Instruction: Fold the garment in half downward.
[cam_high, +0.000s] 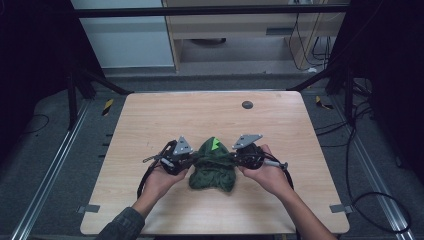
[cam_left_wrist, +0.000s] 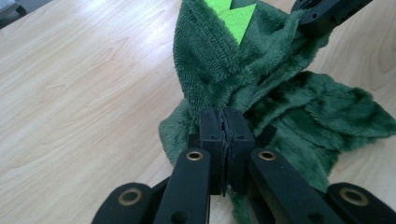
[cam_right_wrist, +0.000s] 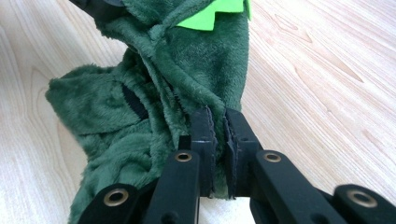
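High view: both hands palm-in flank the green fleece garment (cam_high: 214, 167); each gripper's jaws clamp its fabric.

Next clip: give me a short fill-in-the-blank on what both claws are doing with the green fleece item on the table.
1. The left claw is shut on the dark green ____ garment.
2. The pointed felt spikes on the garment are bright ____.
3. The right claw grips the garment's opposite side, so it is held by ____ claws.
4. The garment's lower part rests on the light ____ table.

Missing words: fleece; green; both; wooden
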